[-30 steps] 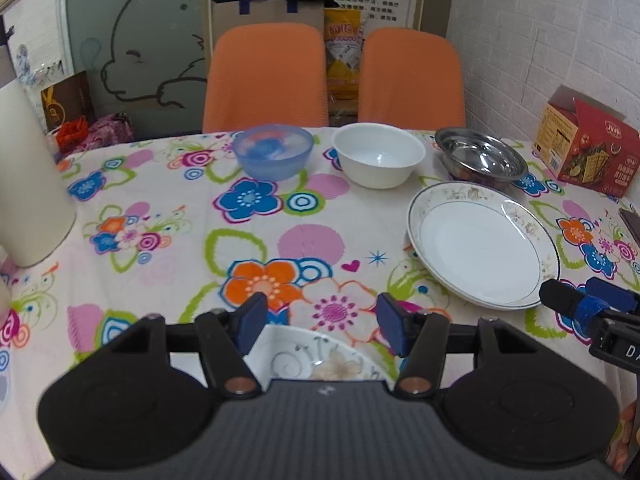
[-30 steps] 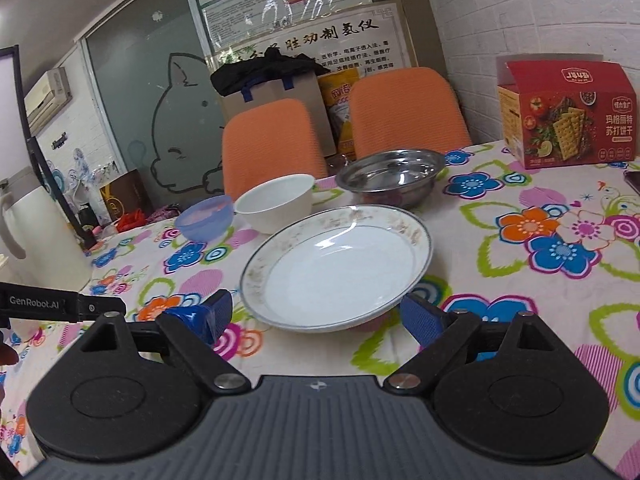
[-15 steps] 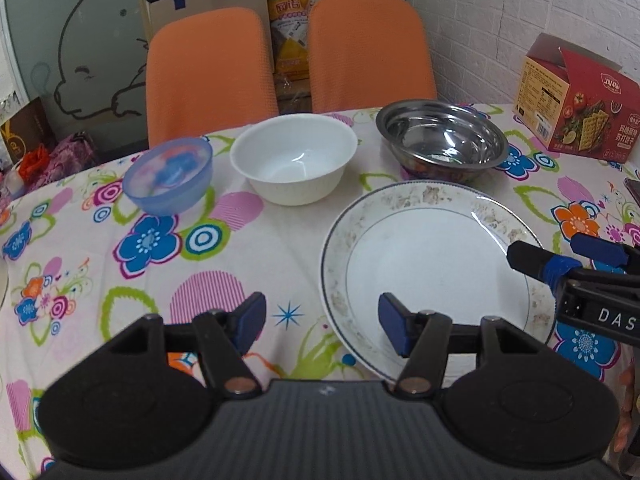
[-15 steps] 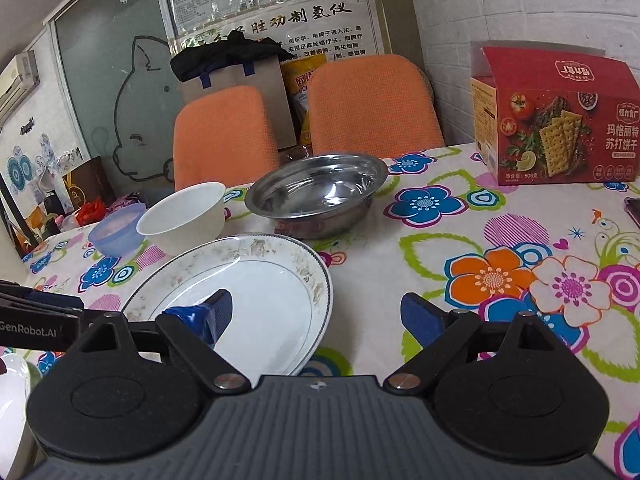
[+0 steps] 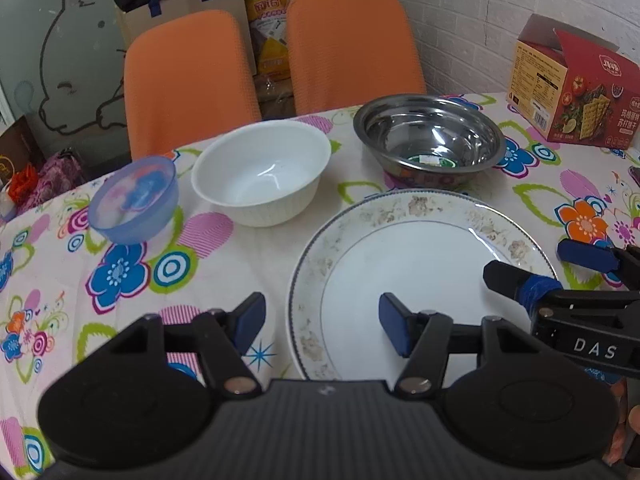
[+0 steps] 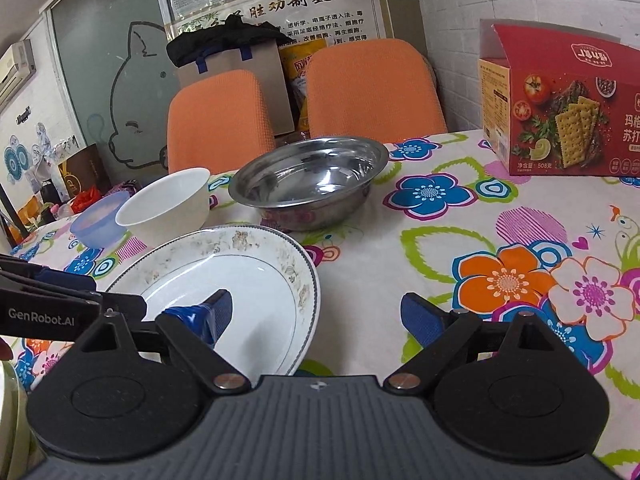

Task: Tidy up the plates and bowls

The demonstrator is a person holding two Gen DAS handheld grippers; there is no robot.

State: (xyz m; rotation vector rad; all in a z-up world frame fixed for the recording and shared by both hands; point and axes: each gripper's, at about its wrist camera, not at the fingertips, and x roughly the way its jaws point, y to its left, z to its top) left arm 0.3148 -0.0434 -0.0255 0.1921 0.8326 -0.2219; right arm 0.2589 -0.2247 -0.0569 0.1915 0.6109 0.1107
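A large white plate with a floral rim point(image 5: 420, 264) lies on the flowered tablecloth; it also shows in the right wrist view point(image 6: 224, 276). My left gripper point(image 5: 322, 326) is open and straddles the plate's left rim. My right gripper point(image 6: 316, 316) is open and straddles its right rim; it shows in the left wrist view point(image 5: 560, 264). Behind the plate stand a steel bowl point(image 5: 428, 136), a white bowl point(image 5: 262, 172) and a small blue bowl point(image 5: 134, 200).
A red cracker box point(image 6: 560, 100) stands at the table's right, by the brick wall. Two orange chairs point(image 5: 184, 80) stand behind the table. A dark phone edge point(image 5: 634, 174) lies at the far right. Another plate's rim point(image 6: 6, 392) shows at the lower left.
Both grippers have moved forward and right onto the large plate. The left one left the small patterned plate near the front edge; the right one now straddles the plate's right rim.
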